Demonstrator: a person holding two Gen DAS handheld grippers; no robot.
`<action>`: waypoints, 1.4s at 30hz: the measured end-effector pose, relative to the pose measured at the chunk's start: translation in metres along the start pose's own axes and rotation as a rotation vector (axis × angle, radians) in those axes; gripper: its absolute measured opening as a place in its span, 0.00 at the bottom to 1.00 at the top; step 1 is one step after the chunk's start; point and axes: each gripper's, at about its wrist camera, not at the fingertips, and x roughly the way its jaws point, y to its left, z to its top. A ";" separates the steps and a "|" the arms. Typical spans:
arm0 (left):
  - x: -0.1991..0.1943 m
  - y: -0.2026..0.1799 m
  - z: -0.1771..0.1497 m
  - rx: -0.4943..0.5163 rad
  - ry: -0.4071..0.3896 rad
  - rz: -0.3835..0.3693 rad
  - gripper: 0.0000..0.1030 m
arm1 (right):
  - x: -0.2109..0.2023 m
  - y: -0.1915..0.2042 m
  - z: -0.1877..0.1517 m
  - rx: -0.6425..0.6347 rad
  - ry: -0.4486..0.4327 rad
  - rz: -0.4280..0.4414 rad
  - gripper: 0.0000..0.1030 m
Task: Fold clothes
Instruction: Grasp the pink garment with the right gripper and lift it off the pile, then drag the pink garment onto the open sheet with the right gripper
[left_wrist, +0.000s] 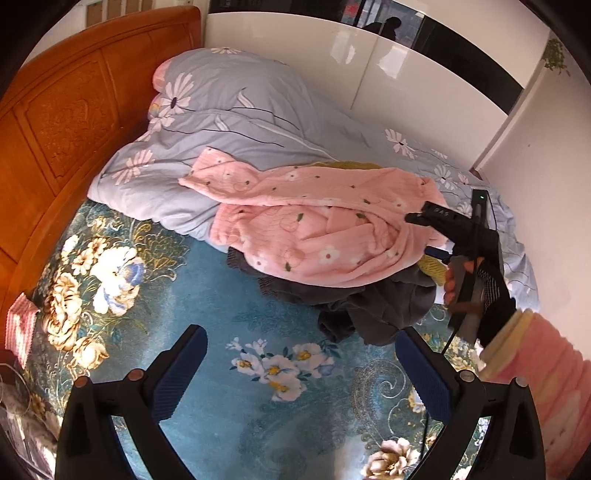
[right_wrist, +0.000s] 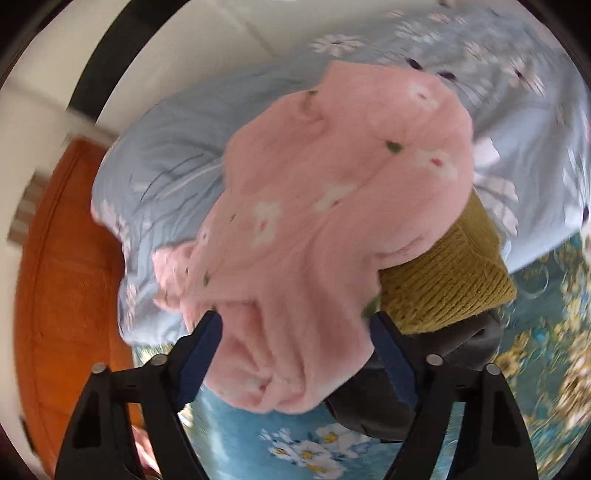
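**Operator:** Bedroom setting: a bed (left_wrist: 207, 295) with a teal floral cover, an orange wooden headboard (left_wrist: 66, 122) on one side, glossy white wardrobe panels (left_wrist: 332, 62) behind. A grey-blue floral duvet (left_wrist: 229, 122) is bunched at the far side. State the location of the workpiece.

**Technician:** The pink fleece garment (left_wrist: 314, 229) lies crumpled on top of the pile, partly on the duvet. Beneath it are a dark grey garment (left_wrist: 369, 306) and a mustard knit item (right_wrist: 447, 273). The right-wrist view is motion-blurred.

**Operator:** Handling properties?

**Technician:** Judged light, soft and limp; plush pile gives good friction, so slip risk is low. It will sag and drag neighbouring items. Recommended hold: an outer hem or sleeve edge, pinching one layer only.

**Operator:** Tool status?

**Technician:** Left gripper (left_wrist: 299, 373): fingers spread wide, holding nothing, above the bare cover. Right gripper (right_wrist: 295, 354): fingers apart, empty, with the pink fabric between them but not clamped.
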 end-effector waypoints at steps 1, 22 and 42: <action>-0.004 0.010 -0.003 -0.013 -0.002 0.021 1.00 | 0.006 -0.010 0.010 0.078 0.005 0.012 0.77; -0.009 0.118 -0.038 -0.200 0.097 -0.172 1.00 | -0.093 0.026 -0.034 0.243 -0.139 0.557 0.08; 0.013 0.207 -0.109 -0.136 0.271 -0.420 1.00 | -0.123 -0.060 -0.442 0.194 0.142 0.084 0.08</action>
